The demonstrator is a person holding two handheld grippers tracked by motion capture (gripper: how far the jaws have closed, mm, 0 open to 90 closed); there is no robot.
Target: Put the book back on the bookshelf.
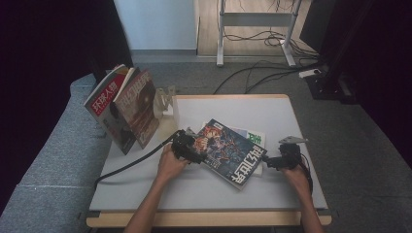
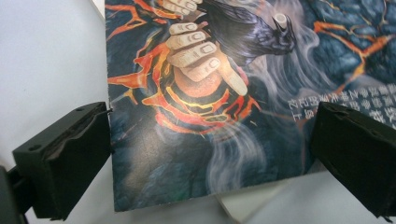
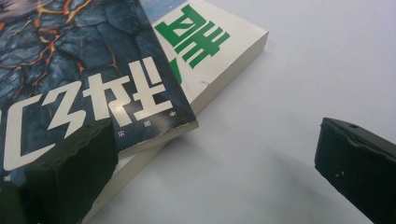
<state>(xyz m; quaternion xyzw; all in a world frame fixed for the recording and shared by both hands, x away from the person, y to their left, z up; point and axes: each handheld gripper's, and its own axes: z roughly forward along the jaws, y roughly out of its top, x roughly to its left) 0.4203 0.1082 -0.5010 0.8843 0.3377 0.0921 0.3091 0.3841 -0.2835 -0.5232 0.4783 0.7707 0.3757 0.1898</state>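
A dark magazine (image 1: 228,151) with fiery cover art and white characters lies askew on a white book with green characters (image 1: 254,138) in the middle of the table. My left gripper (image 1: 190,147) is at the magazine's left corner. In the left gripper view it stands open (image 2: 210,158), its jaws wide apart on either side of the cover's corner (image 2: 196,140), gripping nothing. My right gripper (image 1: 272,161) is at the magazine's right end. It is also open (image 3: 215,168), one jaw over the magazine's title corner (image 3: 116,93) and the other over bare table beside the white book (image 3: 219,51).
Two magazines (image 1: 104,104) (image 1: 139,104) lean upright at the table's back left, next to a clear stand (image 1: 165,103). The table (image 1: 272,109) is pale, with a wooden front edge. Cables lie on the floor behind, and a grey sofa (image 1: 53,145) flanks the left.
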